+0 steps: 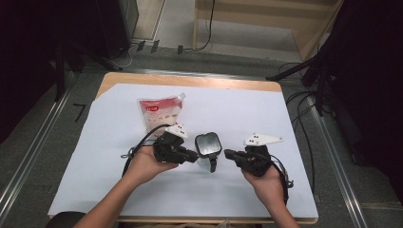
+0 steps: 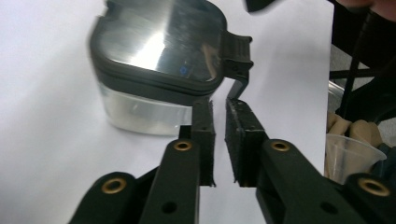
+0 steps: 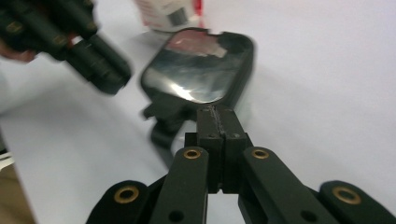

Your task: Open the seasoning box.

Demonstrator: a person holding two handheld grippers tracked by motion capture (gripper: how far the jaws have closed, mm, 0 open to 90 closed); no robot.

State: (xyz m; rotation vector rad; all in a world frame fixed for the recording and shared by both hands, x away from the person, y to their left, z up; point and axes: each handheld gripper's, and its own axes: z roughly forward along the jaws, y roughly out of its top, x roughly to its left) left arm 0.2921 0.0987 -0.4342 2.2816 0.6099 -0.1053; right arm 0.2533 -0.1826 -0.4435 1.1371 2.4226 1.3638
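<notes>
One container (image 1: 208, 145), clear-bodied with a dark glossy lid and a black latch handle (image 1: 213, 164), stands on the white sheet (image 1: 237, 114) at table centre, between the two grippers. Its handle points toward the person's edge, so its long axis runs near to far. Left gripper (image 2: 219, 114): jaws slightly parted, nothing pinched, tips just short of the handle hinge. Right gripper (image 3: 218, 114): jaws pressed together, empty, nose at the lid's rim. Judged step: addressing the latch to open the lid. Next move calls for the left jaws to straddle the handle while the right steadies the body. A red-and-white pouch (image 1: 160, 111) lies behind, apart.
</notes>
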